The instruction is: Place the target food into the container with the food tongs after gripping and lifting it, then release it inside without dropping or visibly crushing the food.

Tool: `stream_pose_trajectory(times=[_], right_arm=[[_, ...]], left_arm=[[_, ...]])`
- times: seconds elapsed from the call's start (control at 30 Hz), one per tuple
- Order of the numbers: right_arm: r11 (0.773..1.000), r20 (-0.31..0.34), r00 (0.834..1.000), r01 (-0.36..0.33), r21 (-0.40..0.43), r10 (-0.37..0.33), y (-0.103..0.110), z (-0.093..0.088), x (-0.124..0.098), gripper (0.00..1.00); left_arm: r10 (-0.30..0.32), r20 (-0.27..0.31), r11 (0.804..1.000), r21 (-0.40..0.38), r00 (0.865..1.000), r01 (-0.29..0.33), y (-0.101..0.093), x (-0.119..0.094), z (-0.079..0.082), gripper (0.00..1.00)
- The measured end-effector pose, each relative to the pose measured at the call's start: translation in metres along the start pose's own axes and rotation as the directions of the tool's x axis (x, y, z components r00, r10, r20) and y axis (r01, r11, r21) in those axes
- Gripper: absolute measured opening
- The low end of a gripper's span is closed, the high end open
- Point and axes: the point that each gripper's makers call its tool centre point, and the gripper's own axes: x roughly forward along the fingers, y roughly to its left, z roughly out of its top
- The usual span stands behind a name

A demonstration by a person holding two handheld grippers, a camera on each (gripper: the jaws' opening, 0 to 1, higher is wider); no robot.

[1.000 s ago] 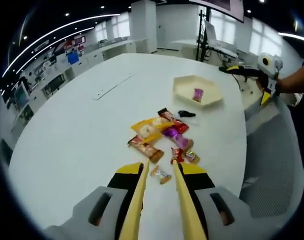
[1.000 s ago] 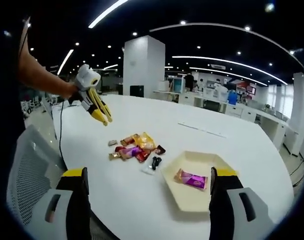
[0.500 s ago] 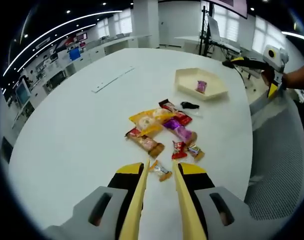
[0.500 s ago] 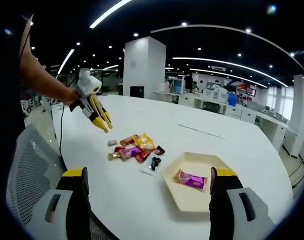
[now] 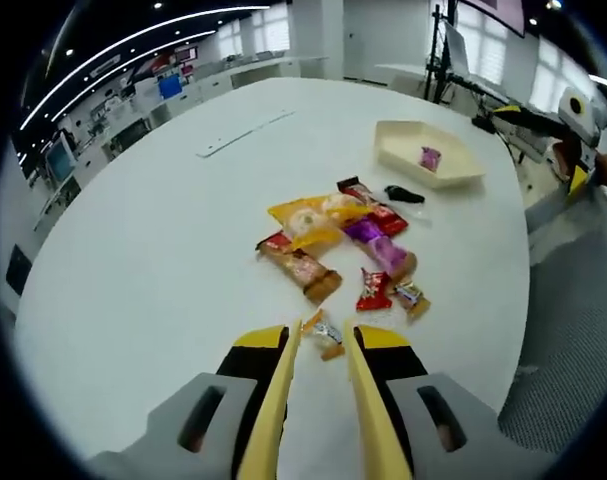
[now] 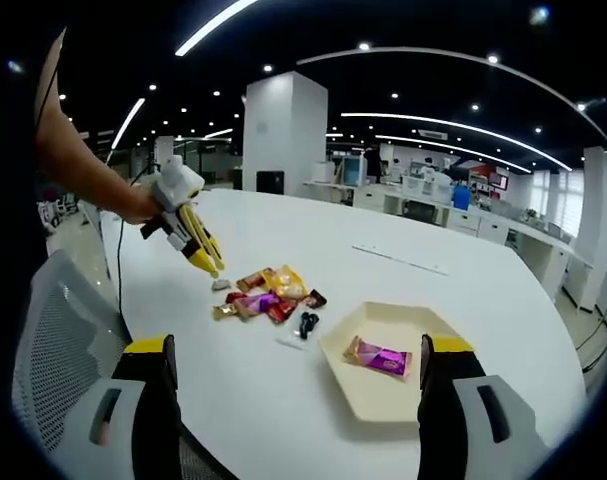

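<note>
1. The left gripper (image 5: 318, 345) hangs low over the white table (image 5: 143, 250), its two yellow tong-like jaws a narrow gap apart and gripping nothing. Their tips flank a small orange-and-silver wrapped candy (image 5: 324, 333) that lies on the table nearest the person's edge, a little apart from the rest of the snack pile (image 5: 338, 245).
2. From the right gripper view, the left gripper (image 6: 205, 258) points down at that small candy (image 6: 221, 284), at the end of the pile away from the tray.
3. The right gripper (image 6: 295, 400) waits above the table edge near the tray, jaws spread wide and empty.
4. The cream hexagonal tray (image 6: 383, 395) sits beyond the pile, with one purple wrapped sweet (image 6: 379, 356) already inside. A small black item (image 6: 307, 324) lies between pile and tray.
5. Judging by this, one piece is delivered, and the small candy looks like the present target. It is not yet gripped; closing, lifting, carrying over the pile and a gentle release in the tray remain.
</note>
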Motion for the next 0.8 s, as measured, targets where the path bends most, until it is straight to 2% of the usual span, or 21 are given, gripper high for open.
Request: stream_pose_trajectory(times=[0.33,0.8], right_arm=[[1.000,-0.007,1.000,0.002,0.010,-0.002,-0.001,-0.002,0.000,0.99],[1.000,-0.012,1.000,0.002,0.012,-0.002,-0.001,-0.002,0.000,0.99]], left_arm=[[0.016,-0.035,0.999,-0.031,0.999,-0.017,-0.001,0.010,-0.008,0.22],[0.012,-0.047,0.997,-0.081,0.999,-0.016,-0.005,0.015,-0.008,0.22]])
